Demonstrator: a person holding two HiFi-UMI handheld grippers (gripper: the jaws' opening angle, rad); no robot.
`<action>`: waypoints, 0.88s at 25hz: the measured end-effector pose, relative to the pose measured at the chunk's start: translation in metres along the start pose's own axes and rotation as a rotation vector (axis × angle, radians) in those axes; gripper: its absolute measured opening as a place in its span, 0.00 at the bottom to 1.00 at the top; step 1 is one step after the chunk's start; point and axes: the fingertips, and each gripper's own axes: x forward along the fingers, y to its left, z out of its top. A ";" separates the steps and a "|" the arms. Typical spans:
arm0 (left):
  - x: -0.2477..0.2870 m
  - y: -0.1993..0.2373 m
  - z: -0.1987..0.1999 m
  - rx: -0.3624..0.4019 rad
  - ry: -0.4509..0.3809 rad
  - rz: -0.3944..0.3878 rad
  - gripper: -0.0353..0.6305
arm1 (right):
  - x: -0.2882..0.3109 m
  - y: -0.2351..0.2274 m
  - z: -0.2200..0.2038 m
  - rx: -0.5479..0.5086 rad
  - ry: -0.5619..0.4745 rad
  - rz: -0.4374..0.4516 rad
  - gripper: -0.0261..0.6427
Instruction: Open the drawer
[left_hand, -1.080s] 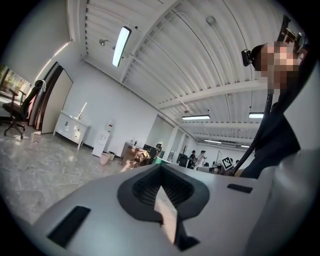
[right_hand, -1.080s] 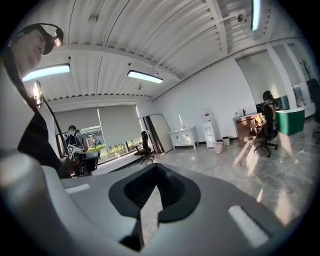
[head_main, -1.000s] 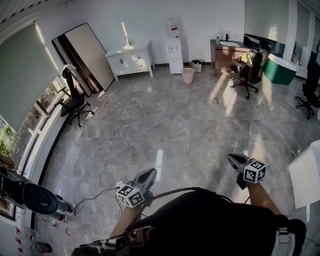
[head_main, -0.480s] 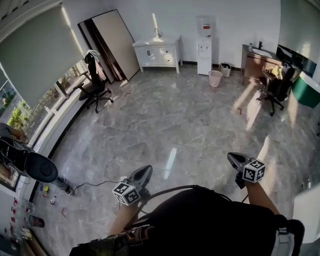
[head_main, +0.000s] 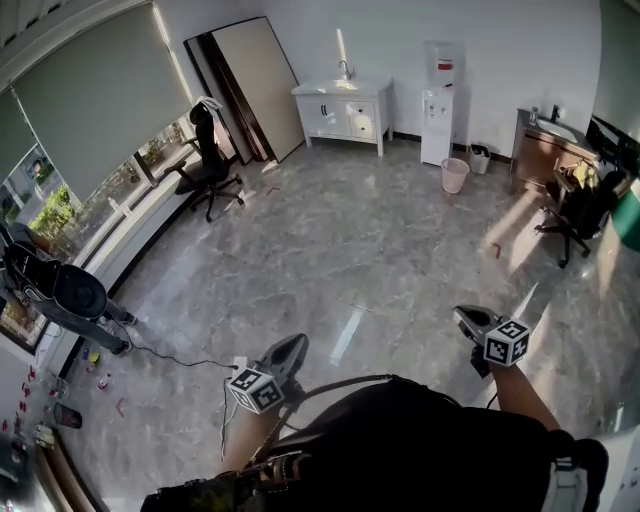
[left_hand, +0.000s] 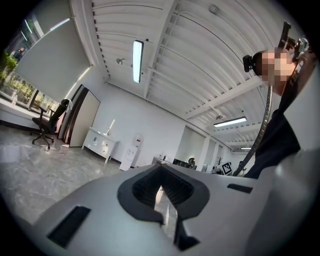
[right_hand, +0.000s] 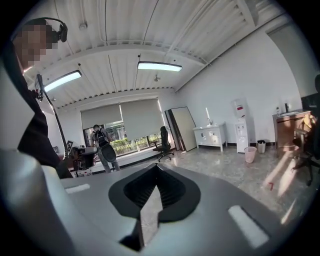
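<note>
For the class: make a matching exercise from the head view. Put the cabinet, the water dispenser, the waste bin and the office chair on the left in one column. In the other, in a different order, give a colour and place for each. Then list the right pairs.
Column one
1. cabinet
2. water dispenser
3. waste bin
4. office chair on the left

Column two
A. pale pink, on the floor near the water dispenser
B. black, beside the windows
C. low and white, against the back wall
D. tall and white, red patch near the top

Pairs: 1-C, 2-D, 3-A, 4-B.

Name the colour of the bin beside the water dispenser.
The bin is pink; head view shows it best.
</note>
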 end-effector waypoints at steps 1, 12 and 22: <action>0.008 0.001 -0.001 -0.002 0.008 0.003 0.05 | 0.006 -0.007 0.002 0.002 0.004 0.007 0.04; 0.084 0.102 0.013 -0.031 0.022 -0.050 0.05 | 0.106 -0.055 0.020 -0.009 0.032 -0.013 0.04; 0.159 0.245 0.101 0.005 0.040 -0.175 0.05 | 0.234 -0.085 0.094 -0.007 -0.025 -0.139 0.04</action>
